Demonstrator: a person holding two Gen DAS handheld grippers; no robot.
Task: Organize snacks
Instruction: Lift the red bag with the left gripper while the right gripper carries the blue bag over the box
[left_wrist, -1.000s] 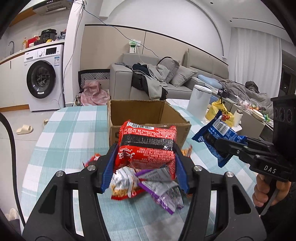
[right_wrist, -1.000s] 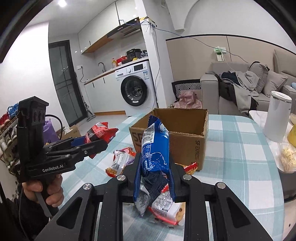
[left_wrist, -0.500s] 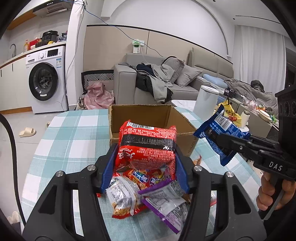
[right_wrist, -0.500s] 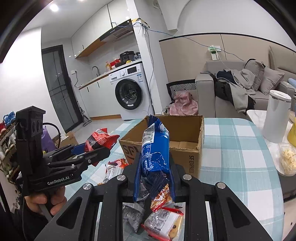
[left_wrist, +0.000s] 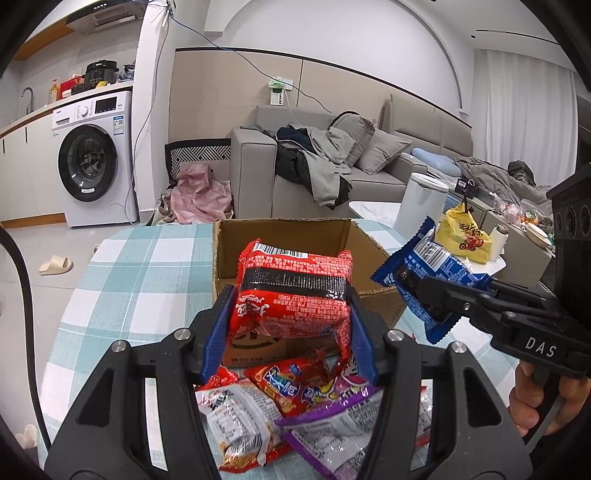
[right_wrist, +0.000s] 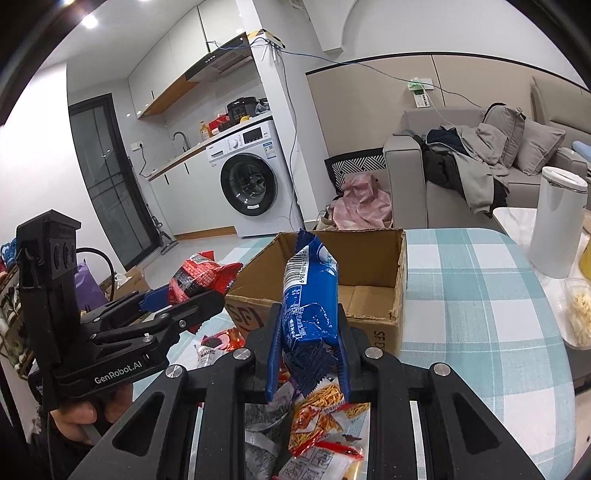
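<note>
We hold two grippers over the checked table (left_wrist: 140, 273). Left gripper (left_wrist: 290, 326): jaws clamped on a red packet (left_wrist: 293, 295), raised in front of the box (left_wrist: 280, 236). Right gripper (right_wrist: 308, 347): jaws clamped on a blue packet (right_wrist: 310, 295), upright, also just short of the open box, which looks empty inside. Loose snacks (left_wrist: 295, 410) lie heaped on the table below both grippers, against the box's near wall.

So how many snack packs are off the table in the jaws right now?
2. The red noodle pack is clamped in the left gripper; the blue pack is in the right gripper. Both are near the cardboard box. More packs lie loose below, overlapping, uncounted.
</note>
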